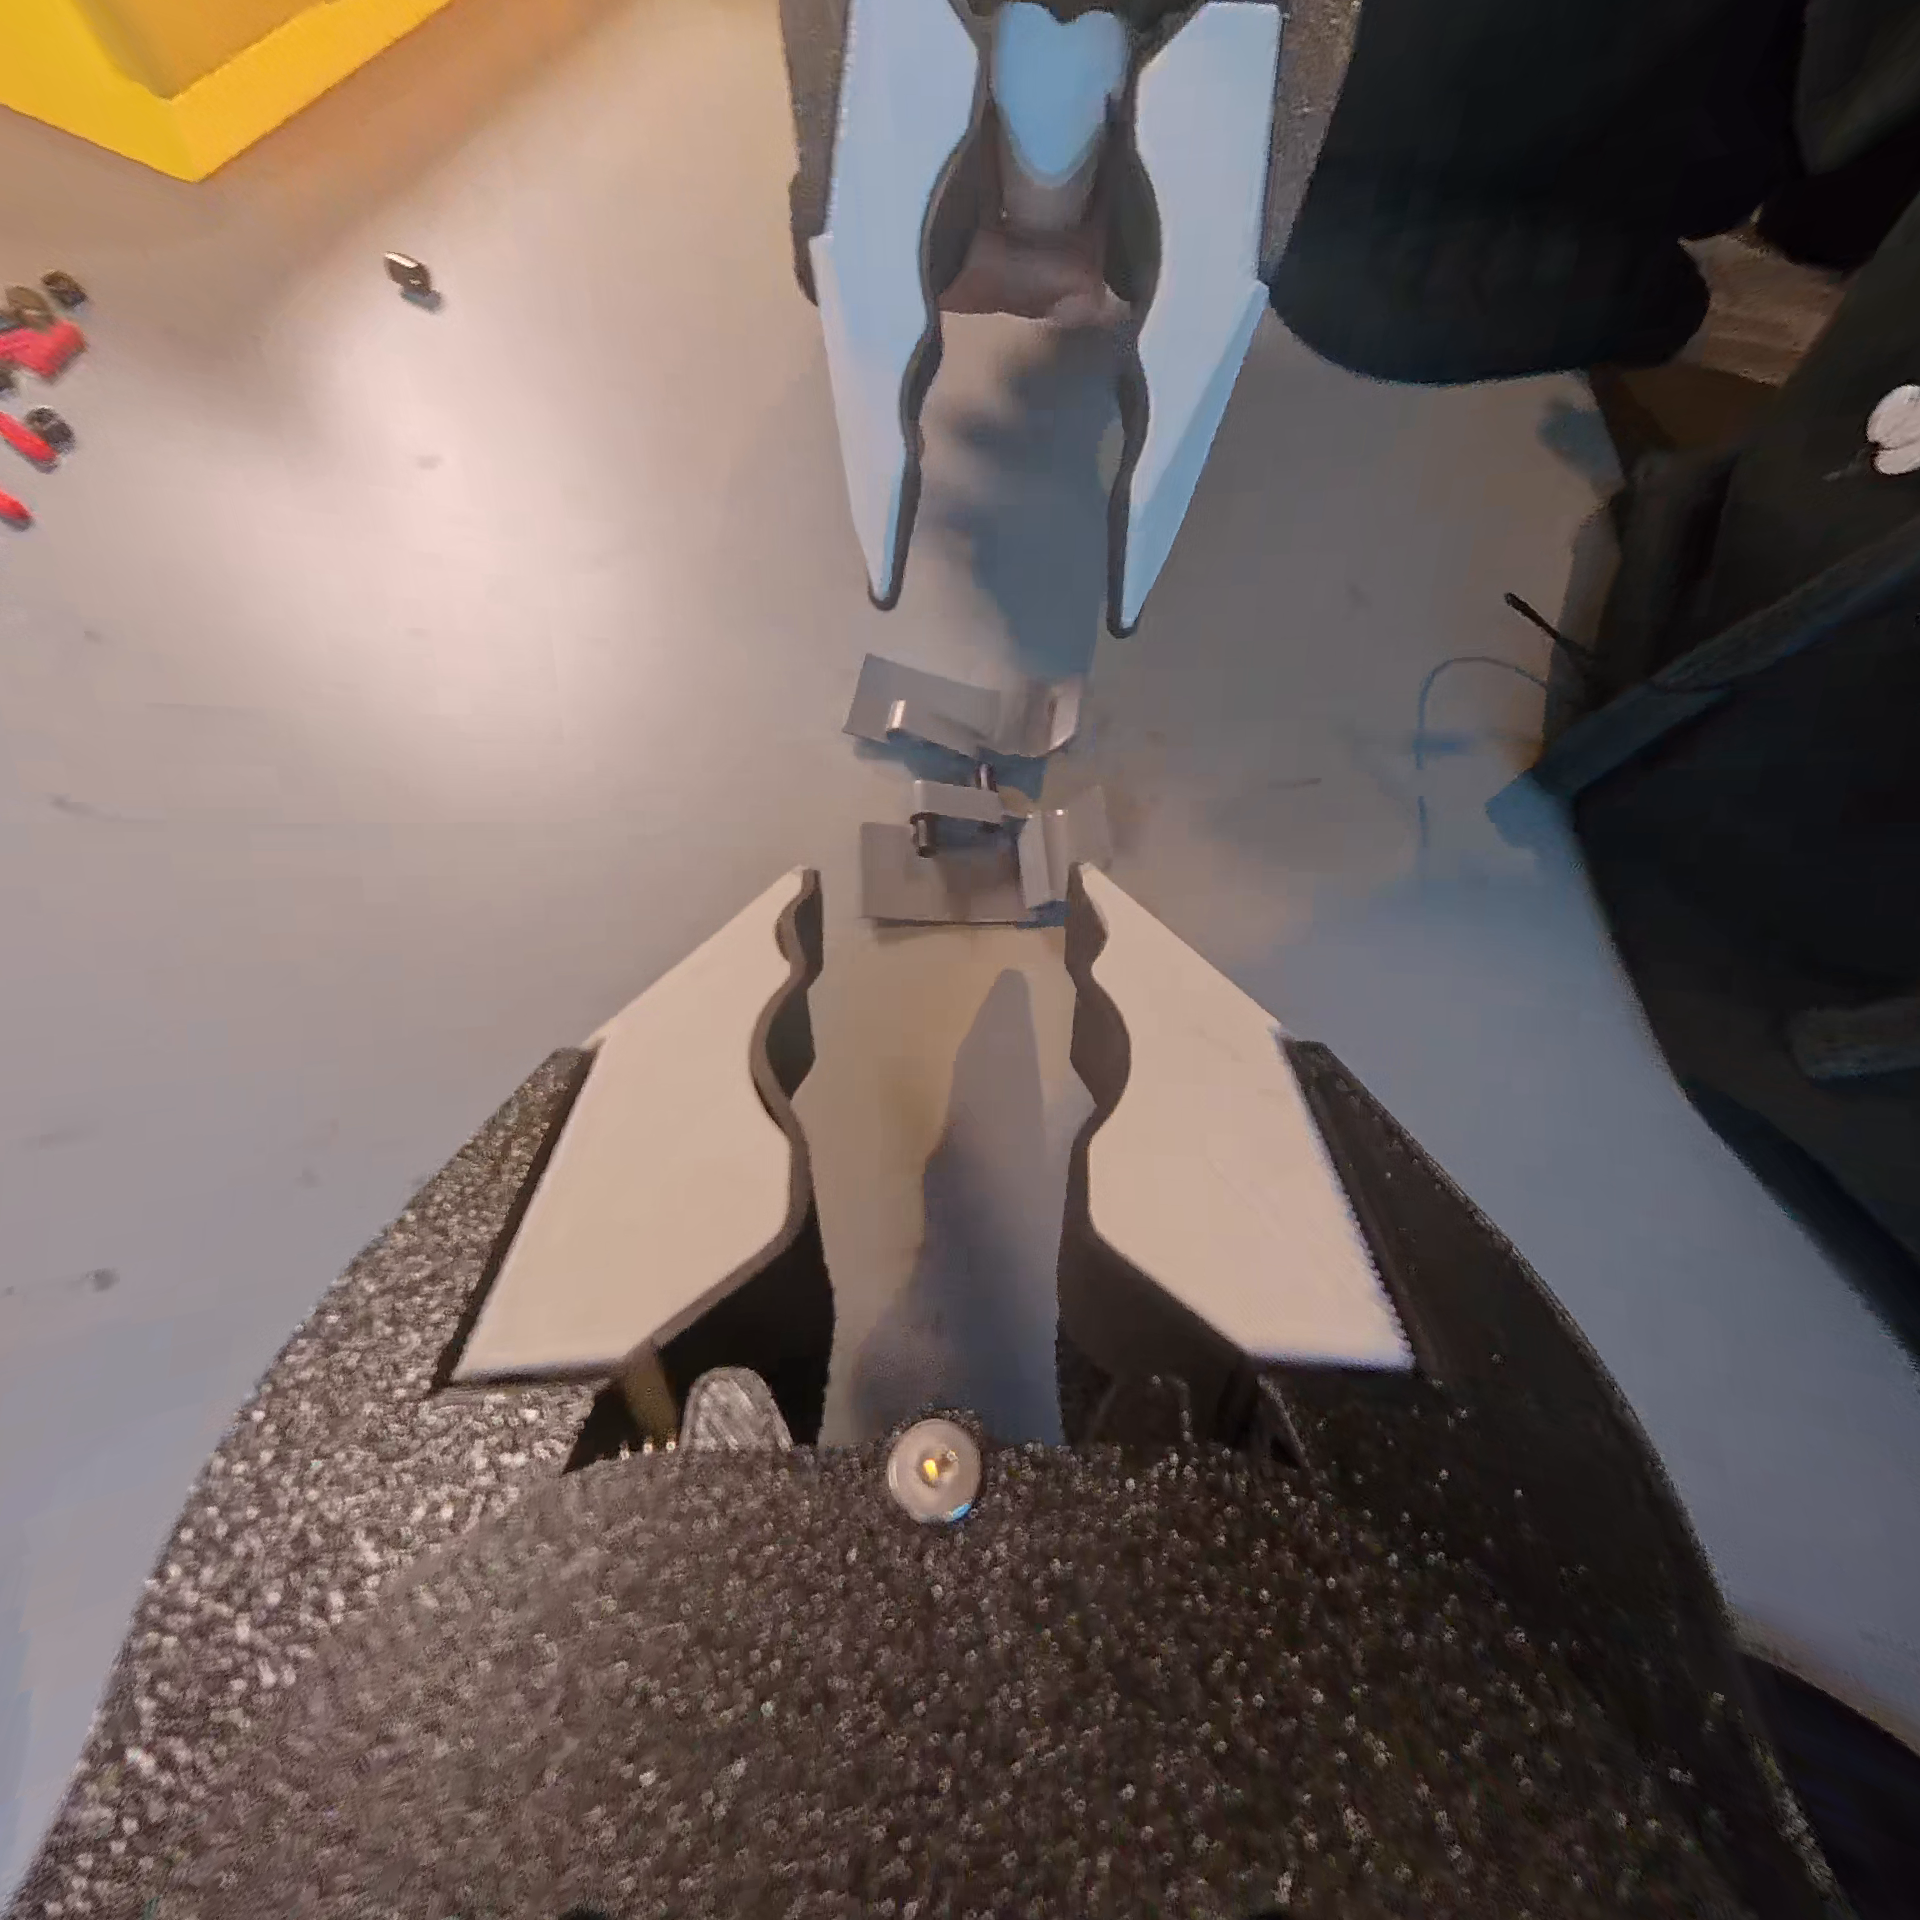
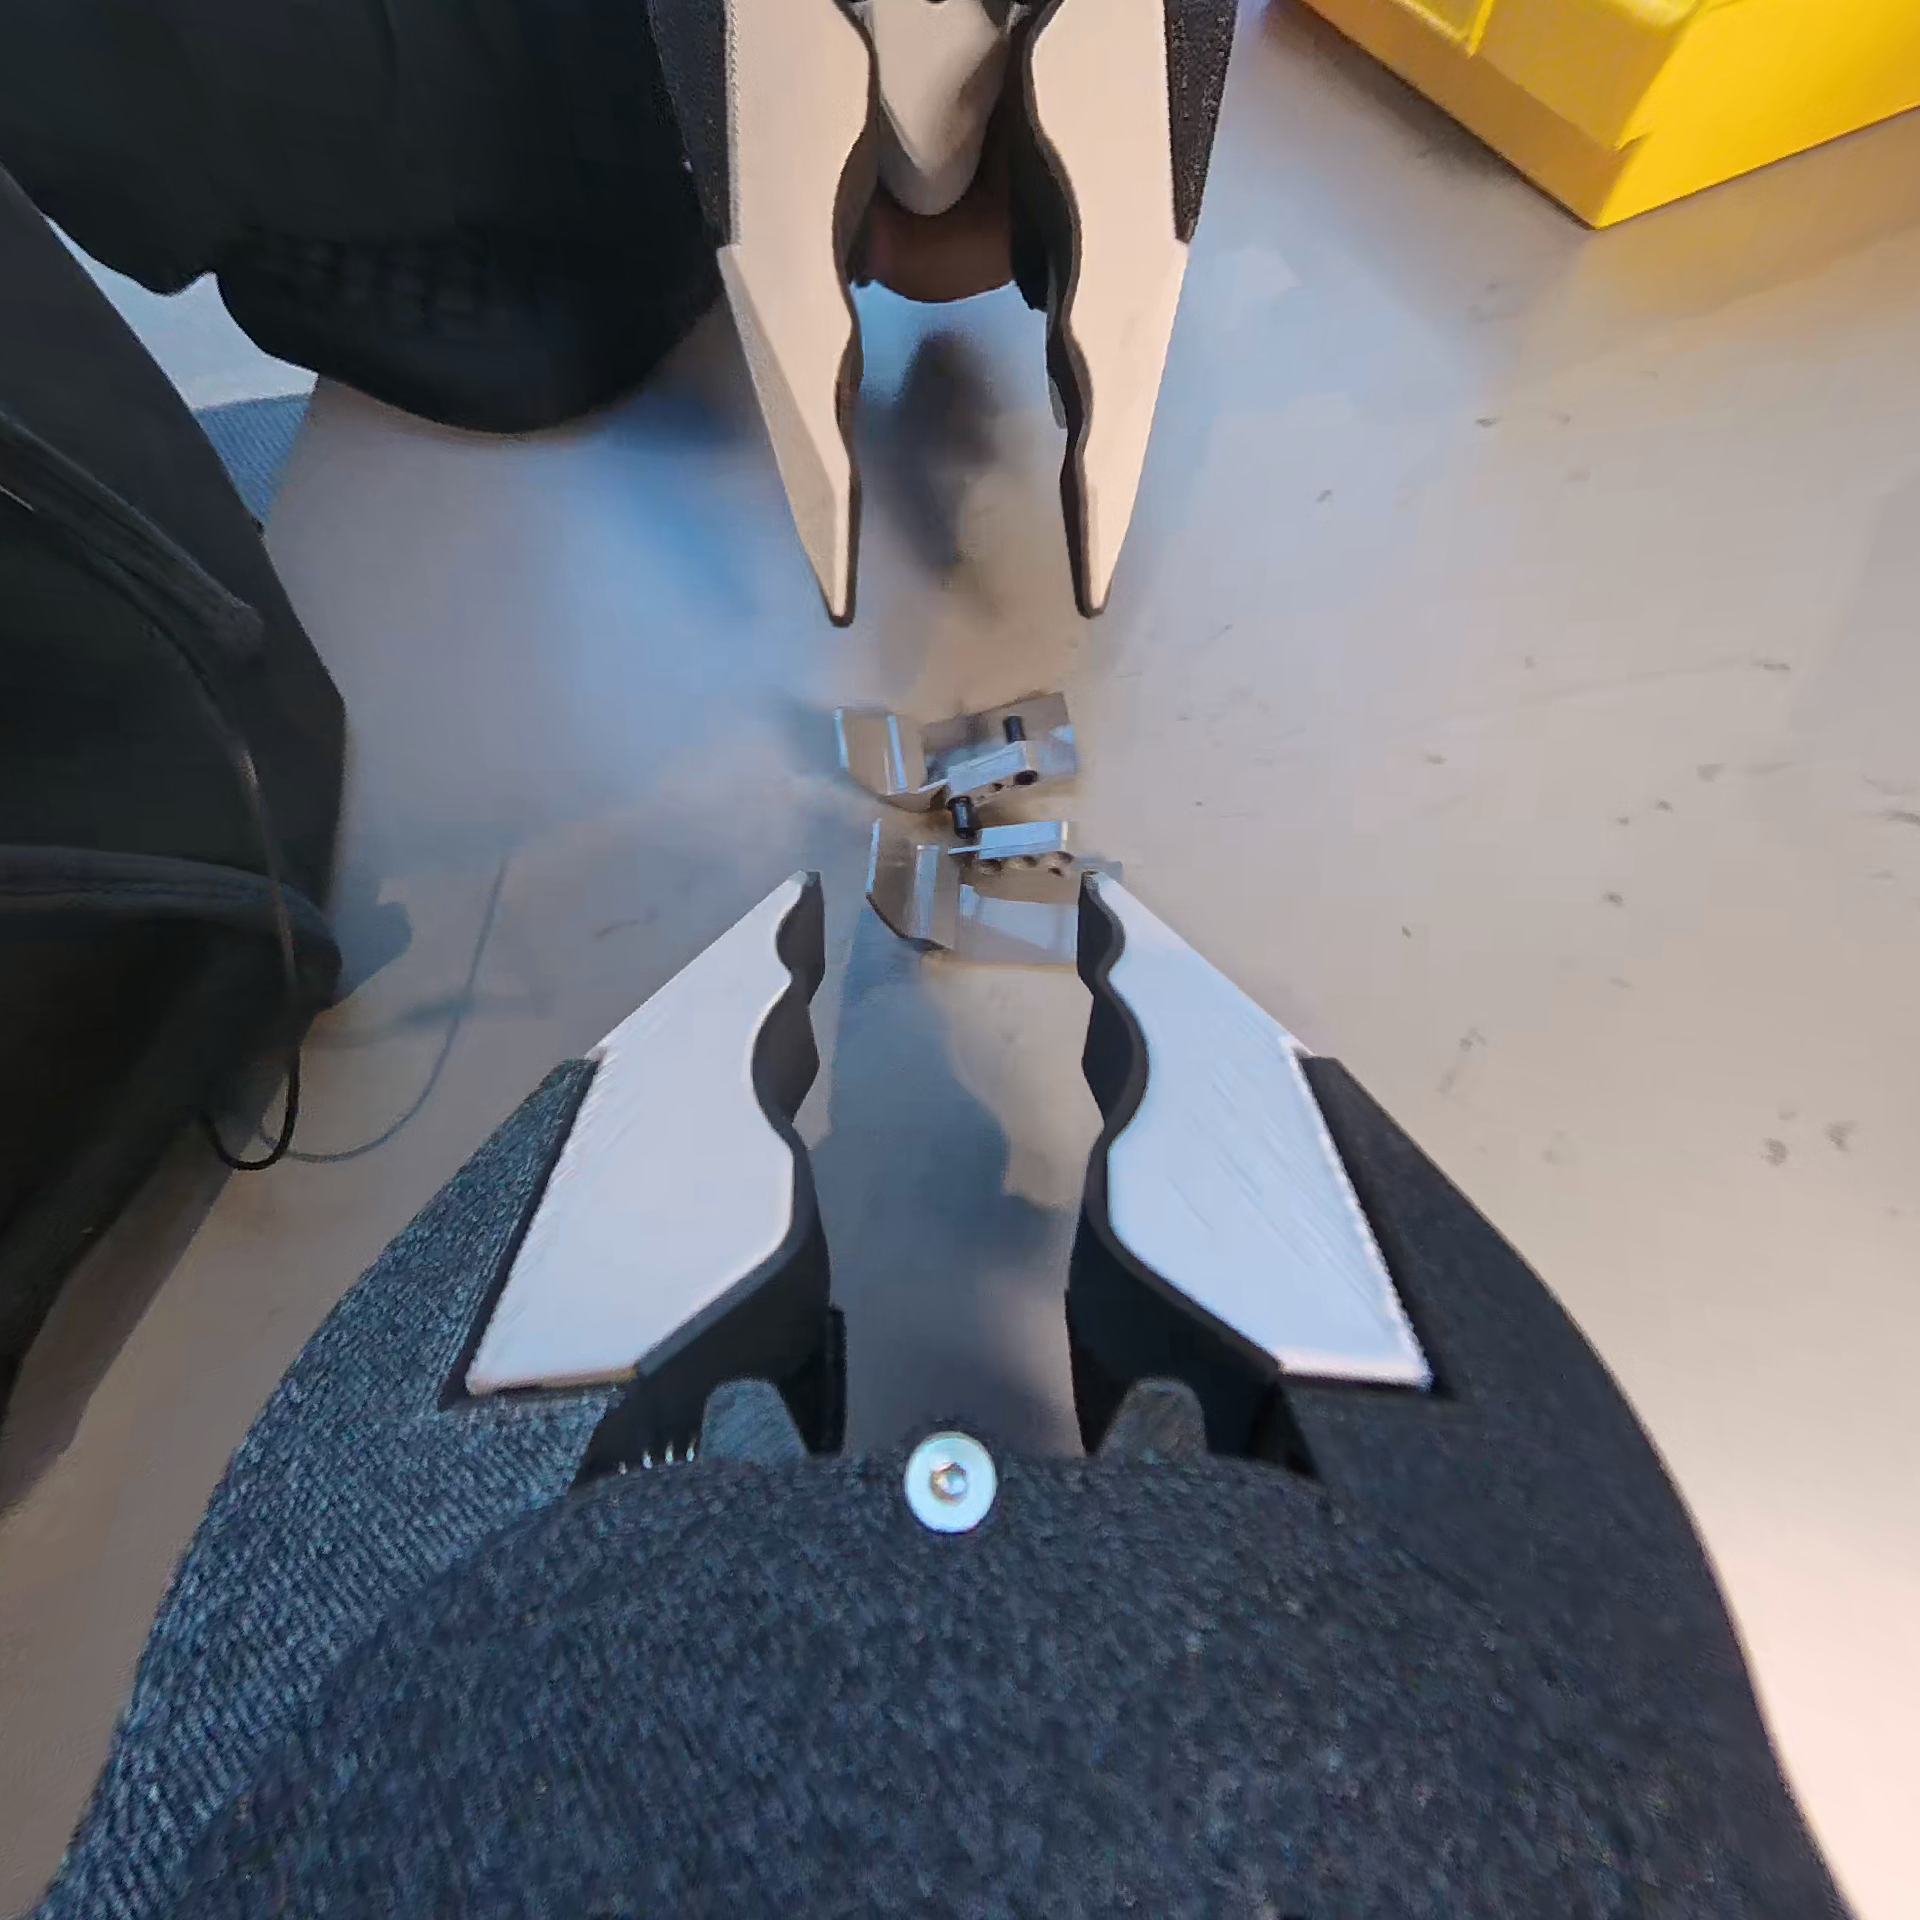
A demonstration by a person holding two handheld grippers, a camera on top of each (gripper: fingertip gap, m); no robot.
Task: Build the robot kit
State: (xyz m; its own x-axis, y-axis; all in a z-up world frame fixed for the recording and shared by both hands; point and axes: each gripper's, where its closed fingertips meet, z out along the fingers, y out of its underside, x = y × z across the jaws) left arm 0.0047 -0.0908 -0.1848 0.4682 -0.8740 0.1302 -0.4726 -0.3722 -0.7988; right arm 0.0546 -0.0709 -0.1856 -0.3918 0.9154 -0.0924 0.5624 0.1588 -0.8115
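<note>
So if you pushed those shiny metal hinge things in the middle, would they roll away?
Probably not. The two metal hinges lie flat on the grey table on flat leaves, so they would likely slide, not roll. They look like stiff sheet metal, smooth and perhaps slippery to pinch. Being jointed, a leaf might swing when lifted.

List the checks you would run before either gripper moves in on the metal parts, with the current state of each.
1. Left gripper open, nothing held: ok.
2. Right gripper open, nothing held: ok.
3. Both small metal brackets lie on the grey table between the opposing fingertips: ok.
4. Brackets separate from each other: cannot tell; they sit very close together.
5. Yellow bin clear of the approach: ok.
6. Dark sleeve clear of the brackets: ok.
</note>
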